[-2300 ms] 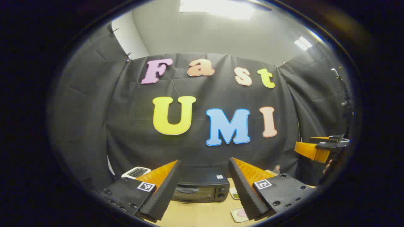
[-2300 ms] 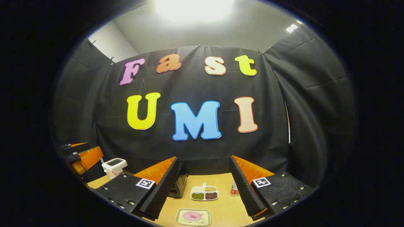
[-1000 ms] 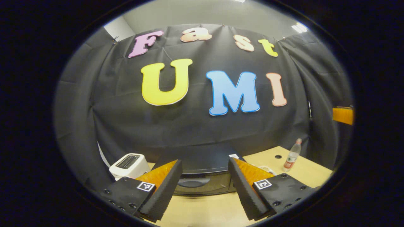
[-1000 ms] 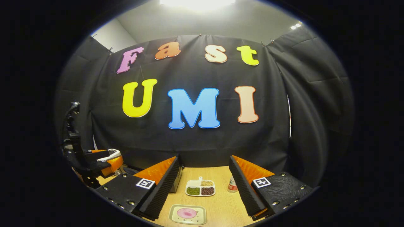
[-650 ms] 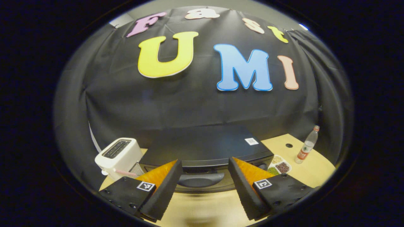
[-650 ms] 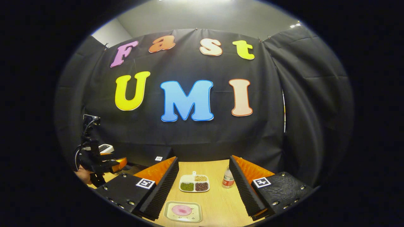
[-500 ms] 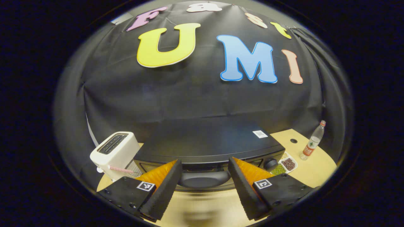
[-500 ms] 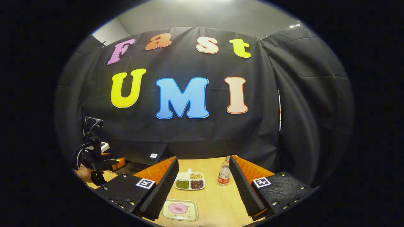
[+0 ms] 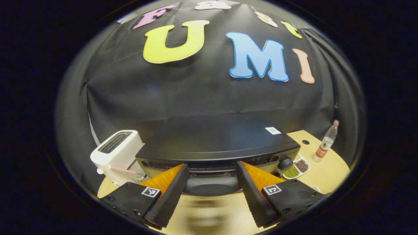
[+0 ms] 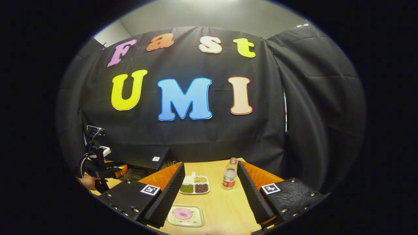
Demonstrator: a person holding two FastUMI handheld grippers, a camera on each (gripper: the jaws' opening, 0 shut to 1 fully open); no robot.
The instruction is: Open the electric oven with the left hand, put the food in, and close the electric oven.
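The black electric oven (image 9: 215, 140) stands right in front of me in the left gripper view, its door closed. My left gripper (image 9: 209, 195) is open, and the door's curved handle (image 9: 212, 187) lies between its two fingers, untouched. In the right gripper view the oven (image 10: 143, 156) sits at the far left, with the left gripper (image 10: 119, 170) at its front, held by a hand (image 10: 85, 181). A small plate with pink food (image 10: 184, 215) lies on the wooden table just below my right gripper (image 10: 209, 195), which is open and holds nothing.
A white toaster (image 9: 114, 153) stands left of the oven. To the oven's right are a divided dish of beans (image 10: 194, 185) and a plastic bottle (image 10: 229, 174). The black cloth wall closes in the back and the right side.
The left gripper has dropped and closed in on the oven until the door handle lies between its fingers. The right gripper has tilted down slightly towards the table and stays open.
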